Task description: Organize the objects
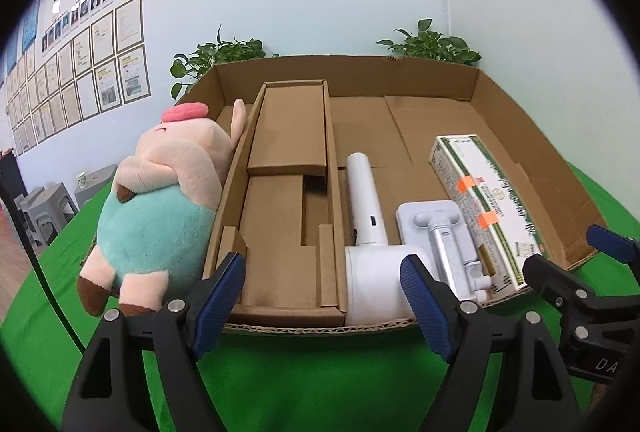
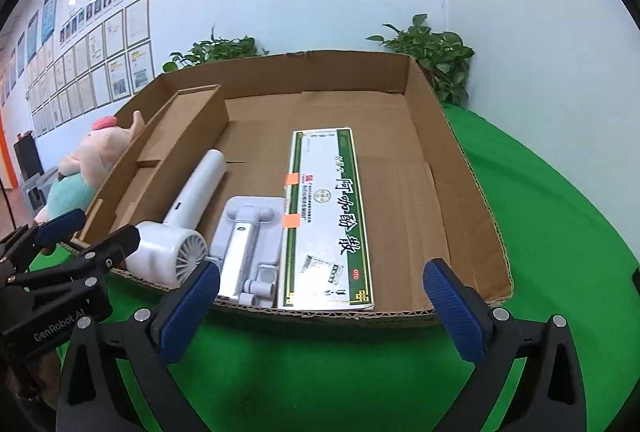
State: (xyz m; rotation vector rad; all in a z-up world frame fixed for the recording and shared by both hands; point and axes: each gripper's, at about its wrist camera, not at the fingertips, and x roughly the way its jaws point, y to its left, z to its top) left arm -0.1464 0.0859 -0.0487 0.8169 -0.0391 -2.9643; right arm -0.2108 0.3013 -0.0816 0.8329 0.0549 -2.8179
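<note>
A wide, shallow cardboard box (image 1: 360, 66) (image 2: 320, 70) lies on the green table. Inside lie a white hair dryer (image 1: 366, 200) (image 2: 192, 192), a white folding stand (image 1: 440, 232) (image 2: 248, 236) and a long green-and-white carton (image 1: 480, 200) (image 2: 328, 216). A brown cardboard insert (image 1: 288, 172) (image 2: 176, 128) fills the box's left side. A plush pig (image 1: 160, 200) (image 2: 92, 156) leans against the box's outer left wall. My left gripper (image 1: 324, 296) is open just before the front wall, near the insert and dryer. My right gripper (image 2: 324, 308) is open in front of the carton, holding nothing.
Green cloth (image 1: 320, 372) covers the table around the box. Two potted plants (image 1: 224, 52) (image 1: 432, 44) stand behind the box against the wall. Grey stools (image 1: 48, 204) sit off the table at the far left. The box's right half has a bare floor (image 2: 404, 200).
</note>
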